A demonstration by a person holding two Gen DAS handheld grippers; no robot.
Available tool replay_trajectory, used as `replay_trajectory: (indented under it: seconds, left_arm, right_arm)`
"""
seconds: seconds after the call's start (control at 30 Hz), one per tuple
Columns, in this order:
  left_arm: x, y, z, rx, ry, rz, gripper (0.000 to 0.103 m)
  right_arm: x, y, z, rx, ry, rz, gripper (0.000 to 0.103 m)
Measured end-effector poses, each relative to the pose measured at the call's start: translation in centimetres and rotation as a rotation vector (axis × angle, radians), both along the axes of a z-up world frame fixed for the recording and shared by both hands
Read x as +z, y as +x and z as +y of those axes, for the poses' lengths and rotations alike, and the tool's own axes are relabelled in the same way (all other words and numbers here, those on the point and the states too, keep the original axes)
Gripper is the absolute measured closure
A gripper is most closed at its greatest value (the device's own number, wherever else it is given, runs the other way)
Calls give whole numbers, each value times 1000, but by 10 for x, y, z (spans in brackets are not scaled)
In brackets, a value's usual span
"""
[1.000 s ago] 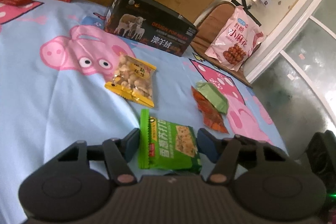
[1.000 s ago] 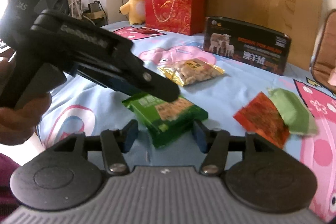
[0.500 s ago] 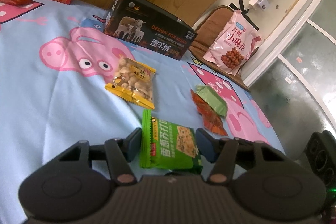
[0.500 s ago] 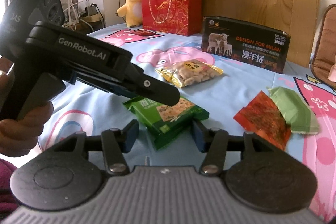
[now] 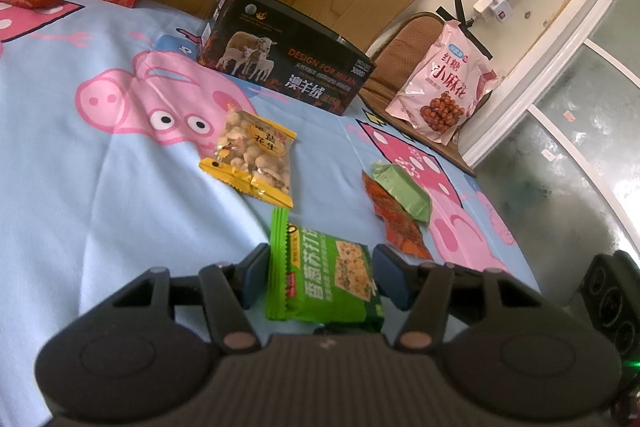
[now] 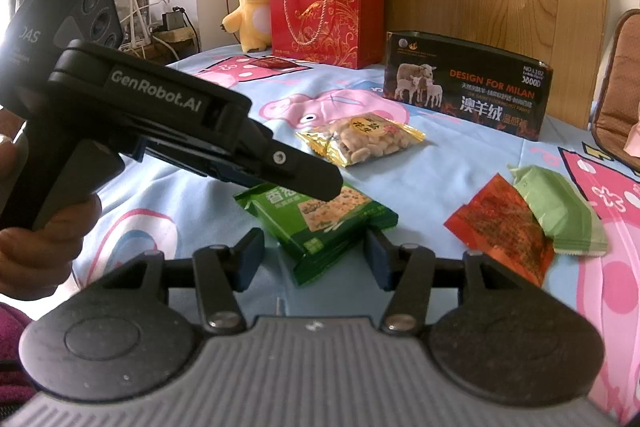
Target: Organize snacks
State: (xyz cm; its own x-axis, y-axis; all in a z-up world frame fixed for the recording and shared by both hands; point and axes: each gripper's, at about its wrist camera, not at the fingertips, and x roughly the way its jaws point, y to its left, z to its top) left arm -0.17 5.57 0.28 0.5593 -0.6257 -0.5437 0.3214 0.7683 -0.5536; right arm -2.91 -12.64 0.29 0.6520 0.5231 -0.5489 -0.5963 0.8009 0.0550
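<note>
A green cracker packet (image 5: pixel 320 267) lies flat on the cartoon-pig bedsheet (image 5: pixel 100 187). My left gripper (image 5: pixel 320 253) is open and straddles it, a pad close beside each long edge. In the right wrist view its finger (image 6: pixel 316 181) hangs just over the green cracker packet (image 6: pixel 320 223). My right gripper (image 6: pixel 312 243) is open and its jaws are closing, with the packet's near corner between them and a gap at the left pad. A yellow peanut packet (image 5: pixel 252 155), a red packet (image 5: pixel 396 227) and a pale green packet (image 5: pixel 400 187) lie beyond.
A black box (image 5: pixel 288 59) stands at the back of the bed with a red gift bag (image 6: pixel 324 15) and plush toys (image 6: pixel 256 11) to its left. A pink snack bag (image 5: pixel 444 87) leans on a chair. The bed edge drops off on the right.
The right gripper's fingers have drawn slightly closer together around the green packet's corner. The packet, the other snacks and the left gripper have kept their places.
</note>
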Motion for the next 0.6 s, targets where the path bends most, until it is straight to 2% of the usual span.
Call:
replay_trajectory:
  seconds: [0.03, 0.1, 0.6]
  left_arm:
    - [0, 0, 0, -4, -4, 2, 48]
    - [-1, 0, -1, -14, -13, 10, 50]
    - [10, -5, -1, -12, -50, -33, 52]
  right_arm:
    - [0, 0, -1, -7, 2, -4, 53]
    - [0, -1, -2, -8, 11, -5, 57]
    - [5, -10, -11, -25, 70, -74, 59]
